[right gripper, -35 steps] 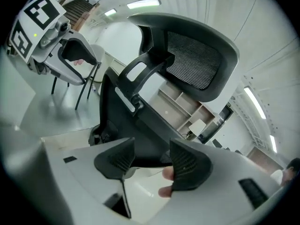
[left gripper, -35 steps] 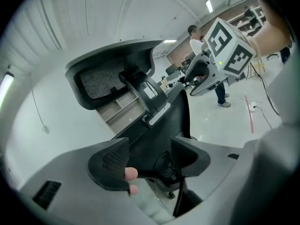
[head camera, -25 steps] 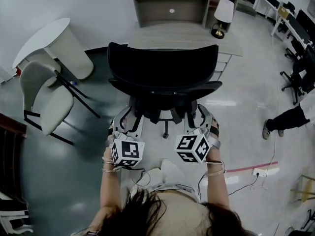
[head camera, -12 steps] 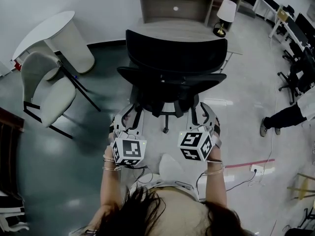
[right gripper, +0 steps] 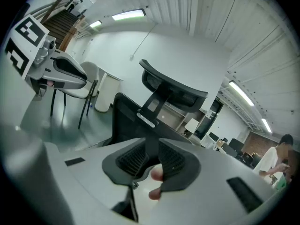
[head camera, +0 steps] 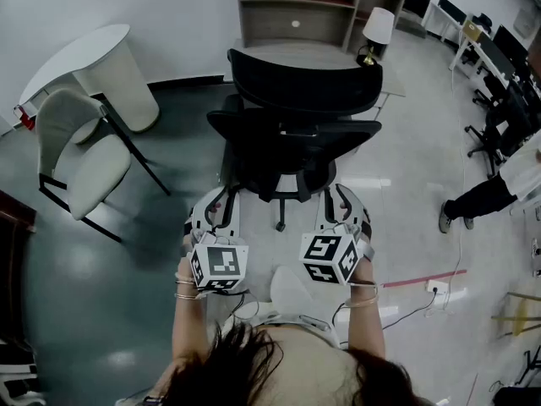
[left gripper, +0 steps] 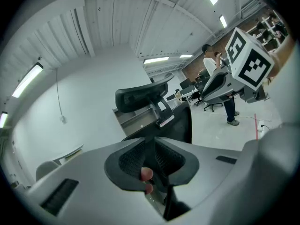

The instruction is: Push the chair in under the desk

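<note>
A black office chair stands with its back to me, its headrest over the front edge of the wooden desk. My left gripper sits at the lower left edge of the backrest, my right gripper at the lower right edge. In the left gripper view the jaws have just been closing, and a dark edge of the chair's back fills the narrow gap between the pads. The right gripper has also been closing, with the backrest edge between its pads.
A white chair and a round white table stand at the left. A lamp sits on the desk's right end, shelves behind it. A person walks at the right, near office chairs. A power strip lies on the floor.
The chair has rolled away from me toward the desk, its back now overlapping the desktop more. Both grippers have followed it forward.
</note>
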`<state>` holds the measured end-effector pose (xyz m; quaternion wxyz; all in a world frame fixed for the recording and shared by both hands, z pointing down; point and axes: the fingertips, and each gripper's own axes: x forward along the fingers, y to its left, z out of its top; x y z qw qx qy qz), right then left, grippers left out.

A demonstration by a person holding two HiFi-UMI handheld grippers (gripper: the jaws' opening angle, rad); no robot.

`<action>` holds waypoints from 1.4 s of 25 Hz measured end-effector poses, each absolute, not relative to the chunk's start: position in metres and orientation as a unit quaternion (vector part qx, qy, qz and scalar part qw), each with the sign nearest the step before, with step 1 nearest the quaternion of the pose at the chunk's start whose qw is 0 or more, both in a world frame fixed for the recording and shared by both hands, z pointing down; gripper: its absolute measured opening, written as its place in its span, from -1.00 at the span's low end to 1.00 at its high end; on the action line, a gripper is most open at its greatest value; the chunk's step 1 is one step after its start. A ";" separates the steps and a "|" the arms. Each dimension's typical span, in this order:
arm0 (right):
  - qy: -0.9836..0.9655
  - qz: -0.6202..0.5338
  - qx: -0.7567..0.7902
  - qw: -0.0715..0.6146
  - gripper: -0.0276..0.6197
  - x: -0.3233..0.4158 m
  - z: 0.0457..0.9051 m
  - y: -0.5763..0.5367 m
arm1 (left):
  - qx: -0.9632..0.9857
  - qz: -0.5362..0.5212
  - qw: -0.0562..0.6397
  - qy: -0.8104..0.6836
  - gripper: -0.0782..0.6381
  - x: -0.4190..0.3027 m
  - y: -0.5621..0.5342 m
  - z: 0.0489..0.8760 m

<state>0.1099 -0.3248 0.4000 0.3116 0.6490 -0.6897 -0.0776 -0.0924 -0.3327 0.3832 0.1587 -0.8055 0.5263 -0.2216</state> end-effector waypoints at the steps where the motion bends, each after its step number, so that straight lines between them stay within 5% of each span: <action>1: -0.689 -0.079 0.649 0.312 -0.63 0.109 0.399 -0.321 | -0.805 -0.219 0.159 0.528 -0.59 -0.094 -0.329 0.382; 35: -0.674 -0.124 0.670 0.286 -0.83 0.055 0.372 -0.219 | -0.804 -0.170 0.138 0.553 -0.71 -0.142 -0.213 0.371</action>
